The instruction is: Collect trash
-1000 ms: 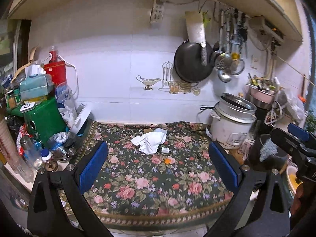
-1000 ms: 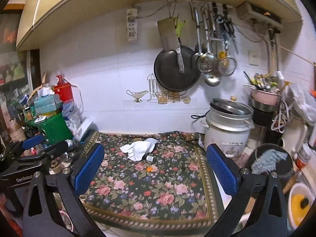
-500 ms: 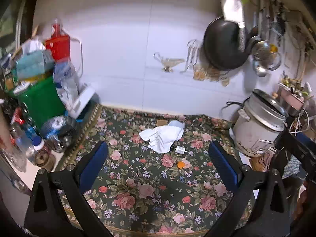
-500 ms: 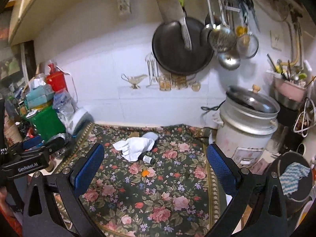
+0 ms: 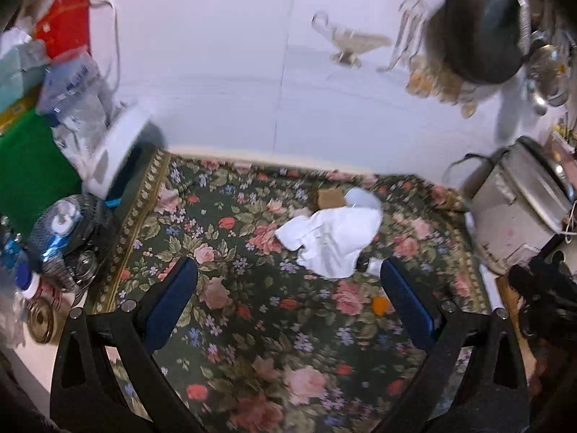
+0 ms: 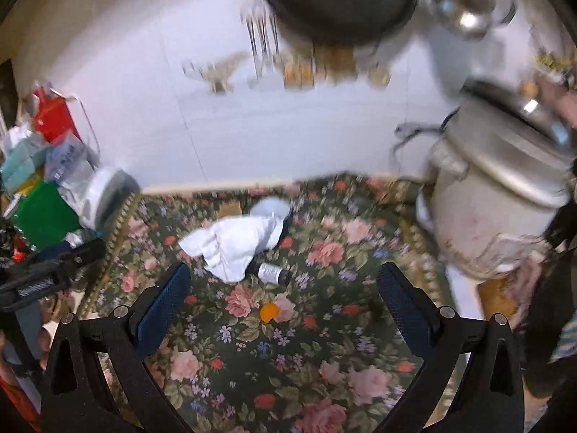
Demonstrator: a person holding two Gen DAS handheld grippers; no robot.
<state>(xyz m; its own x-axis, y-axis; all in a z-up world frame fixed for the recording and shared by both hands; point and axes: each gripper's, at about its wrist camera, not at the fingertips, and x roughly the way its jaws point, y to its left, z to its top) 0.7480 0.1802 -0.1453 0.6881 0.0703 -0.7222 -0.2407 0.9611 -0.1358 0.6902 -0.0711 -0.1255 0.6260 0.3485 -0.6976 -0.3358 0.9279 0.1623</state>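
The crumpled white tissue lies on the floral cloth, with a small bottle touching its near edge and an orange scrap nearer still. The left gripper and right gripper hang spread wide and empty above the cloth, short of the tissue.

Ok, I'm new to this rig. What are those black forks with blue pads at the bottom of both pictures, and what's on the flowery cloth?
Those forks are two hand-held grippers, one in each of a person's hands; there is no robot arm. Each picture comes from a camera on one gripper, looking out along its fingers. The left gripper and the right gripper are both open and hold nothing. On the floral cloth lie a crumpled white tissue, a small bottle on its side next to it, an orange scrap and a brown piece near the wall. A rice cooker stands on the right.
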